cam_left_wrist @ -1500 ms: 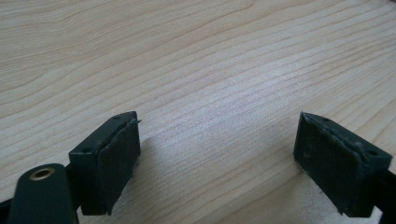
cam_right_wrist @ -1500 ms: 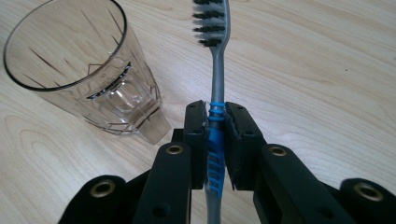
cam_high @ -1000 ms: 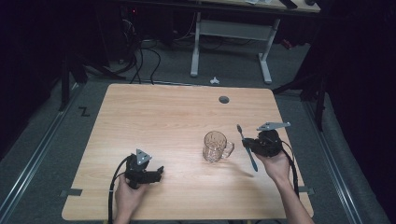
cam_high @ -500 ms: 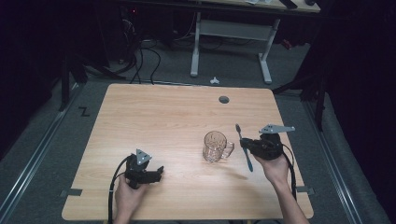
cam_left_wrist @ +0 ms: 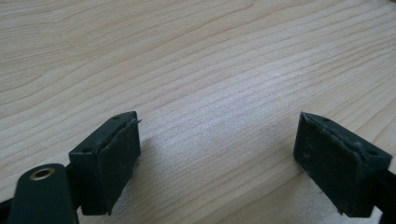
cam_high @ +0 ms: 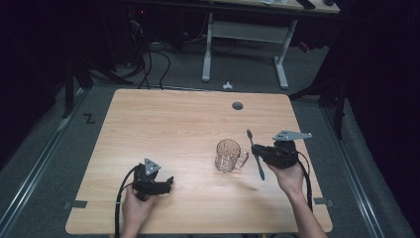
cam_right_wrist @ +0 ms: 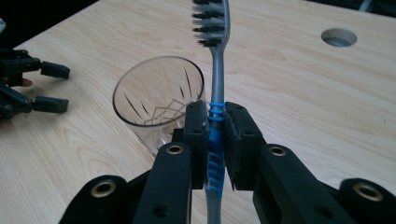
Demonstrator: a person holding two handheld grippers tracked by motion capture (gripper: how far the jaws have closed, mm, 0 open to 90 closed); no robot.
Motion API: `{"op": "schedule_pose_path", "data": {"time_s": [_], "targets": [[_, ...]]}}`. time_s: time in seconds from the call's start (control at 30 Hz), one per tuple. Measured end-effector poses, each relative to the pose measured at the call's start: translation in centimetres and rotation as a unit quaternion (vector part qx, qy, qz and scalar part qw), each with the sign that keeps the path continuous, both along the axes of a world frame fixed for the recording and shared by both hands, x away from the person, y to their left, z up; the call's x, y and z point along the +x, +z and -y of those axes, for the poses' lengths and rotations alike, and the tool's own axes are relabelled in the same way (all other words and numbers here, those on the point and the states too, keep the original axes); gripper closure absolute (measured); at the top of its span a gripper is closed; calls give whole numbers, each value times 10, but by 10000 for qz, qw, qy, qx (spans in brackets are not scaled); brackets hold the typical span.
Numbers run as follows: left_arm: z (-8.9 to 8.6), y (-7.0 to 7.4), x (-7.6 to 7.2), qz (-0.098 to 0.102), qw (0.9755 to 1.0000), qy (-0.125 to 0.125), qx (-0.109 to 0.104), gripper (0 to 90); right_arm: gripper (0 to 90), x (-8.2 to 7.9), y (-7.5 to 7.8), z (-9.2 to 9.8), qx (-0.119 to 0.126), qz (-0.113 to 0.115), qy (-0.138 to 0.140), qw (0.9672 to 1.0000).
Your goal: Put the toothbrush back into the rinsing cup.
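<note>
Toothbrush in hand-held gripper beside glass

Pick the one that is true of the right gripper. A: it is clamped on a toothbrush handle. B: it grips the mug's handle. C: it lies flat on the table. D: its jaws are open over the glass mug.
A: the right gripper has its jaws pressed on the blue-ribbed handle of the toothbrush, with the glass mug beside it, untouched.

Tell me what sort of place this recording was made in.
Probably a lab or workshop room set up for recording, not a home. A bare wooden table with a cable hole stands on grey carpet, loose cables trail behind it, and a desk frame stands beyond in the dark.
</note>
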State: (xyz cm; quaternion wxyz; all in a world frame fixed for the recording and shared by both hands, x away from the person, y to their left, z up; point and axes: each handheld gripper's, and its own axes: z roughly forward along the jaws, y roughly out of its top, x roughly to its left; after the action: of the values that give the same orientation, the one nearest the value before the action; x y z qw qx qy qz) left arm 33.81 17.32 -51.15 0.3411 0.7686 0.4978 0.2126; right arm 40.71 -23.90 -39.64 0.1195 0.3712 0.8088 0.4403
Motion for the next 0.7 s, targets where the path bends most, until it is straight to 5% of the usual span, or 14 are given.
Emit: {"op": "schedule_pose_path", "data": {"time_s": [0.7], "targets": [[0, 0, 0, 1, 10000, 1, 0, 151, 803, 9, 25, -15, 168, 306, 219, 9992]]}}
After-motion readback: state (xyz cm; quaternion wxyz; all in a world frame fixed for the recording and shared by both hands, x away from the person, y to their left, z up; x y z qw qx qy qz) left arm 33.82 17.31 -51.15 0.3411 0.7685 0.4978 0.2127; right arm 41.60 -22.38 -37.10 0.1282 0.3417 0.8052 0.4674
